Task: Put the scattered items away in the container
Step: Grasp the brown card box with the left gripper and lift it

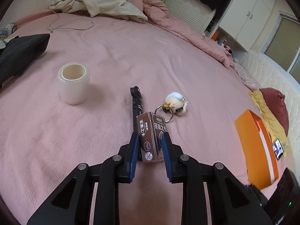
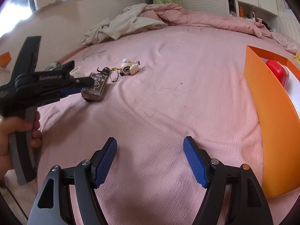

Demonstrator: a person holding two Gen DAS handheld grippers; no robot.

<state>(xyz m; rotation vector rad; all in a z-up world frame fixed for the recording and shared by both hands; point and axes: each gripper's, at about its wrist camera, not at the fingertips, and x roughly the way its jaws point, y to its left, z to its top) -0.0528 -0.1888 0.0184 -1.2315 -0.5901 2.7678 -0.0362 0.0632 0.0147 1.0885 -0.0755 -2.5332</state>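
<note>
Left gripper: jaws clenched on the brown card box. Both blue pads press its narrow sides, and the box stands tilted, its printed faces toward the camera. In the right wrist view the same gripper enters from the left edge of the frame with the box at its tip. Whether the box's lower end clears the bed cannot be told. A hand, cut off by the frame edge, grips the handle.

Right gripper: jaws released, standing wide, nothing between the pads; only the pink sheet lies beneath.

Items on the bed:
- Black tool: lies just behind the box. Its near end is hidden by the box and the left pad; type cannot be made out.
- Keychain figure: lies near the bed's middle, just beyond the box. Its metal ring is partly covered by the box's top corner.
- Tape roll: stands upright, well apart from the box, toward the bed's left side. In the right wrist view only its rim shows above the left gripper.
- Dark fabric item: at the left edge, cut off.

Container: the orange box sits at the bed's right edge, cut off by the frame in both views. A red object shows inside it, partly hidden by the near wall. Crumpled cream clothing and a pink duvet lie along the far edge.
</note>
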